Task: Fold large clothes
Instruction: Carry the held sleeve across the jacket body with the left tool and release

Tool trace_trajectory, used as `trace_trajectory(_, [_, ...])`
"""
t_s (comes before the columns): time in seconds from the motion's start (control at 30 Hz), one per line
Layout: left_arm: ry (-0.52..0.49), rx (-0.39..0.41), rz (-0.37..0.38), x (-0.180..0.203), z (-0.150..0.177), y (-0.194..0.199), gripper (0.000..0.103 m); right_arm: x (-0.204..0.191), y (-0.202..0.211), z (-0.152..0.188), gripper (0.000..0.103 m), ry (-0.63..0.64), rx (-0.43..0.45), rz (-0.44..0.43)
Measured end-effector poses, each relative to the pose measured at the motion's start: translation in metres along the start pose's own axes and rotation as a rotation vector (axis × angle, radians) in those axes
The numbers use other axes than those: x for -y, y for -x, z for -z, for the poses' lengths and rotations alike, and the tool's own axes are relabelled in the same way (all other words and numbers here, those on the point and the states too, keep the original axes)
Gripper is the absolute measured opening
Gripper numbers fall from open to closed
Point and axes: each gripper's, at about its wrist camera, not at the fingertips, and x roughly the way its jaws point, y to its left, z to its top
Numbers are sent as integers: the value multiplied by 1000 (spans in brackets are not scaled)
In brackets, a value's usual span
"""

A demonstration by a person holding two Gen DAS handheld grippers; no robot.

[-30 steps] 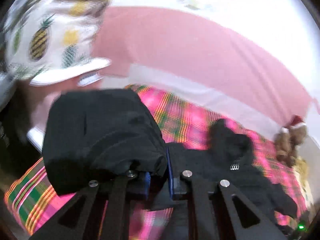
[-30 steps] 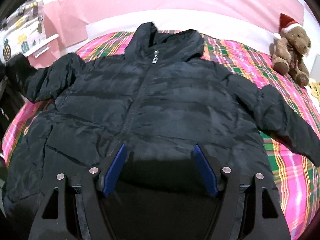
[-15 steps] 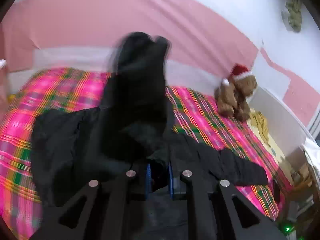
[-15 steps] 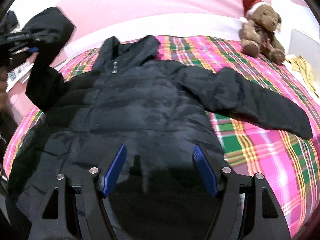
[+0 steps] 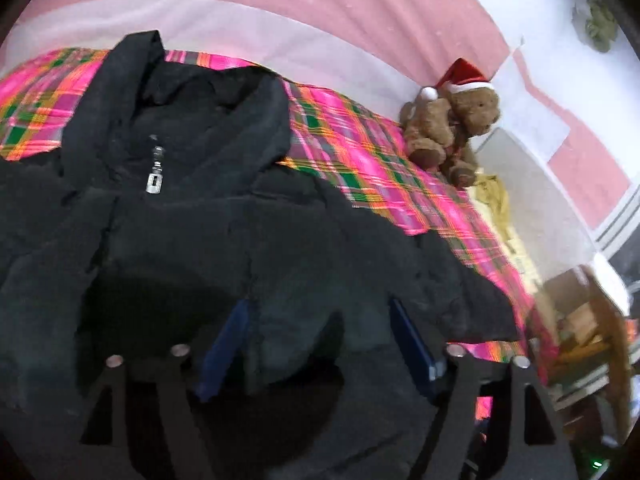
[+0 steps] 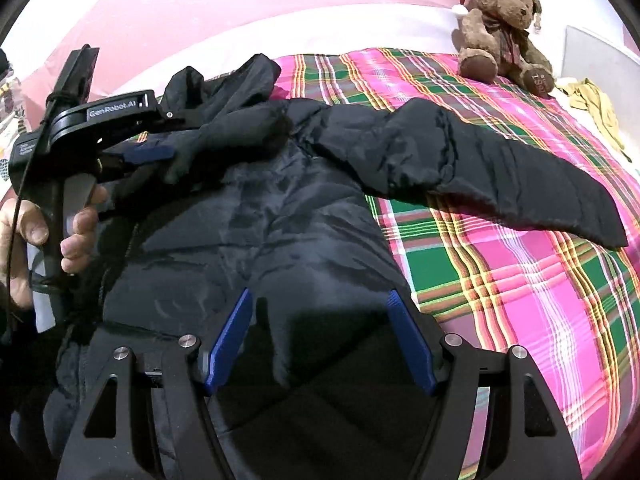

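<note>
Black puffer jacket [image 6: 280, 216] lies front-up on pink plaid bedspread [image 6: 520, 280], collar toward headboard, zip pull [image 5: 154, 178] visible below collar; one sleeve [image 6: 500, 176] stretched out flat to side, other sleeve folded across chest near collar

Left gripper [image 5: 320, 344] over jacket chest, jaws opening, blue pads apart, fabric beneath but not pinched; person's hand [image 6: 52, 232] on its handle

Right gripper [image 6: 320, 340] hovers above jacket lower body, jaws wide, holding nothing

Teddy bear [image 6: 504, 24] in Santa hat sits at bed's far corner
</note>
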Motion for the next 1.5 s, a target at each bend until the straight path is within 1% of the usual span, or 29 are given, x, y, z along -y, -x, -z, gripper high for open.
trace_trajectory(0.07, [-20,19,40,6,-1,21,81,0,3,-3,70,-4,9,-1])
trace_trajectory(0.13, [-53,57,61,9,-4,41,85,0,8,-9,70,-11,32,-5])
trace_trajectory(0.2, [-83,98,50,4,-10,65,86,-3,12,-17,70,-6,55,-9])
trace_trajectory(0.23, [-102,126,18,-5,-13,79,86,-5,12,-21,70,-1,63,-10])
trace_trajectory(0.27, [-121,161,-33,-14,-17,92,86,-9,12,-27,70,7,71,-12])
trace_trajectory(0.3, [-130,187,-88,-25,-22,98,86,-14,10,-33,70,19,78,-17])
trace_trajectory(0.33, [-130,202,-159,-40,-28,105,86,-17,8,-39,70,27,82,-23])
trace_trajectory(0.43, [-91,214,-364,-94,-45,112,86,-32,-6,-62,70,57,89,-55])
trace_trajectory(0.47, [-59,202,-416,-116,-49,112,85,-38,-13,-71,70,73,91,-61])
trace_trajectory(0.53, [13,172,-464,-154,-54,110,76,-52,-30,-90,64,103,84,-76])
trace_trajectory(0.57, [44,156,-471,-168,-55,108,73,-58,-41,-99,57,113,74,-84])
trace_trajectory(0.6, [64,141,-479,-181,-55,104,73,-67,-55,-111,52,127,57,-80])
trace_trajectory(0.67, [78,125,-486,-195,-52,95,72,-77,-76,-127,50,156,53,-85])
trace_trajectory(0.73, [65,109,-493,-197,-43,81,72,-82,-103,-139,50,148,14,-86])
trace_trajectory(0.77, [49,105,-508,-195,-39,75,72,-80,-117,-141,49,135,-17,-79])
trace_trajectory(0.83, [20,108,-520,-192,-32,69,72,-72,-148,-136,49,106,-99,-56])
trace_trajectory(0.87, [9,113,-523,-190,-29,67,72,-67,-157,-129,48,91,-114,-69])
trace_trajectory(0.9, [6,116,-522,-189,-27,67,72,-62,-160,-121,48,81,-104,-84])
trace_trajectory(0.97, [15,113,-512,-195,-27,68,72,-59,-159,-116,48,79,-94,-81])
trace_trajectory(1.03, [21,106,-504,-199,-31,67,71,-60,-159,-115,48,87,-99,-69])
trace_trajectory(1.1, [31,100,-477,-195,-35,77,71,-60,-156,-120,48,86,-116,-66])
trace_trajectory(1.13, [33,119,-449,-192,-37,88,71,-60,-152,-123,48,86,-118,-62])
trace_trajectory(1.17, [28,148,-429,-190,-39,99,71,-59,-144,-129,48,88,-100,-58])
trace_trajectory(1.2, [20,174,-429,-189,-42,107,71,-59,-133,-135,48,92,-58,-55])
trace_trajectory(1.27, [8,193,-471,-194,-50,112,71,-56,-119,-144,48,89,-6,-44])
trace_trajectory(1.3, [23,178,-487,-202,-52,108,71,-55,-119,-149,48,83,-2,-46])
trace_trajectory(1.37, [63,126,-495,-217,-51,92,71,-54,-130,-157,48,78,-20,-49])
trace_trajectory(1.43, [31,111,-529,-221,-45,78,72,-53,-147,-159,48,80,-56,-40])
trace_trajectory(1.5, [18,113,-542,-219,-42,73,72,-51,-168,-154,48,75,-115,-46])
